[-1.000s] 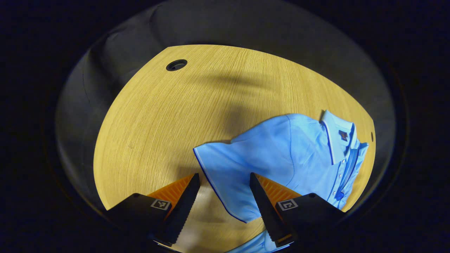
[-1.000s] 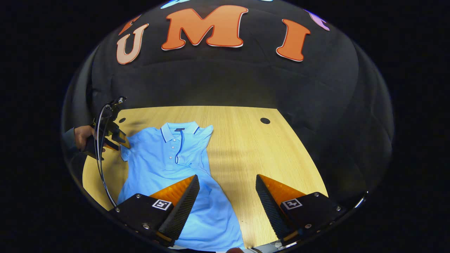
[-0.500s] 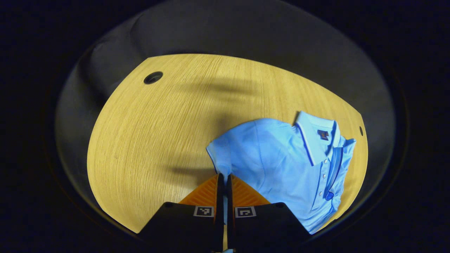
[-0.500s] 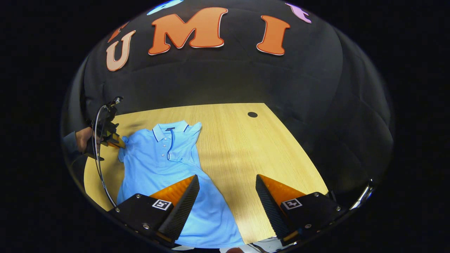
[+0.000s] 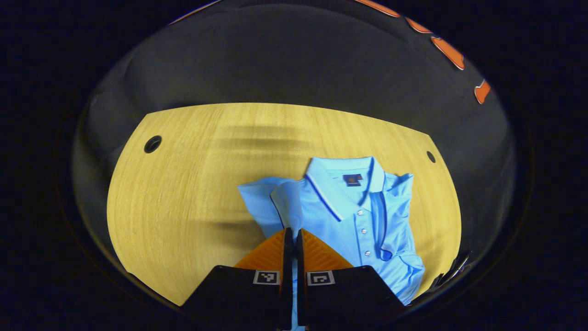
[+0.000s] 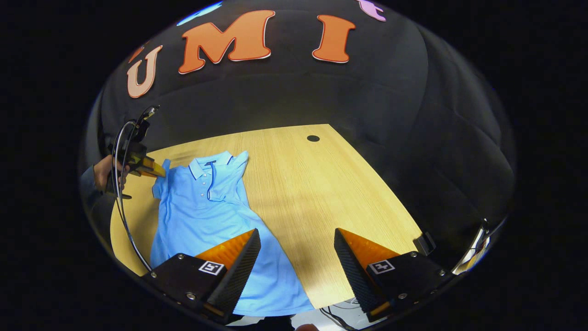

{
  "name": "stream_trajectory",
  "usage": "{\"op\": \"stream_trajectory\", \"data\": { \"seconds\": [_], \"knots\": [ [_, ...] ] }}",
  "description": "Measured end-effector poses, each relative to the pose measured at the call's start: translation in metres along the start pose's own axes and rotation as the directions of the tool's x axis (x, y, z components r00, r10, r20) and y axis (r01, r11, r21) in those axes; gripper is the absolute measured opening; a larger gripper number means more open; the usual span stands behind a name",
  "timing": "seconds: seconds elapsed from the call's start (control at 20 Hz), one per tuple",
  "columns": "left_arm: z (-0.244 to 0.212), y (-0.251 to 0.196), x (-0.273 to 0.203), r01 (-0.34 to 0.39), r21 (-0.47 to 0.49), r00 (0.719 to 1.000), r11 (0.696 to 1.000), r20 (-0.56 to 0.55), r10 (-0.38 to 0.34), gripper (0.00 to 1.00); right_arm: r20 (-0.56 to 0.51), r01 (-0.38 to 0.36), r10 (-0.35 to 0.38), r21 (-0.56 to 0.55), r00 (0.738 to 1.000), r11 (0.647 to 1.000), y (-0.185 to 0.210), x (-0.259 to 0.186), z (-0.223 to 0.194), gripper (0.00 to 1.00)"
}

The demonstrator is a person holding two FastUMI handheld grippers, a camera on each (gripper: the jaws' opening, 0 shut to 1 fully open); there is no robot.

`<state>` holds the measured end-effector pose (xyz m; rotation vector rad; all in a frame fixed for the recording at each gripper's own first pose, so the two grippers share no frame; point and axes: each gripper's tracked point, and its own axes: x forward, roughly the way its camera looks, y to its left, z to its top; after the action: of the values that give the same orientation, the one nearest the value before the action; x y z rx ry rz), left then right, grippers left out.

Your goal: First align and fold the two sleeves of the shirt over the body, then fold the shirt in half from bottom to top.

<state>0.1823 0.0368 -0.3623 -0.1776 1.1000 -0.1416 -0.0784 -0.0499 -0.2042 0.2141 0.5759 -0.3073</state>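
Left gripper view: our left gripper (image 5: 292,236) is clamped on the sleeve (image 5: 287,204) of the one blue shirt (image 5: 353,216), the fabric vanishing between the closed fingers, and the shirt's lower part is cut off at the bottom edge. In the right gripper view we see the shirt (image 6: 206,216) flat on the table (image 6: 321,193), its hem hidden behind our right gripper (image 6: 296,257), fingers spread wide over shirt and wood. We count two table holes, and far left a hand (image 6: 103,172) holds the left gripper (image 6: 158,172) at the sleeve.
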Motion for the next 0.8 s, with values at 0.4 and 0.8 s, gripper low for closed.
{"op": "stream_trajectory", "data": {
  "seconds": [0.4, 0.8],
  "knots": [
    [-0.005, -0.078, 0.021, 0.119, 0.053, 0.992, 0.992, -0.039, -0.117, 0.08, -0.019, 0.03, -0.03, 0.036, 0.999, 0.999, -0.009, -0.011, -0.019, 0.98],
    [-0.028, -0.112, 0.022, 0.2, 0.09, 0.976, 0.976, -0.099, -0.191, 0.73, -0.033, 0.036, -0.034, 0.058, 0.999, 0.998, -0.017, -0.019, -0.035, 0.98]
  ]
}}
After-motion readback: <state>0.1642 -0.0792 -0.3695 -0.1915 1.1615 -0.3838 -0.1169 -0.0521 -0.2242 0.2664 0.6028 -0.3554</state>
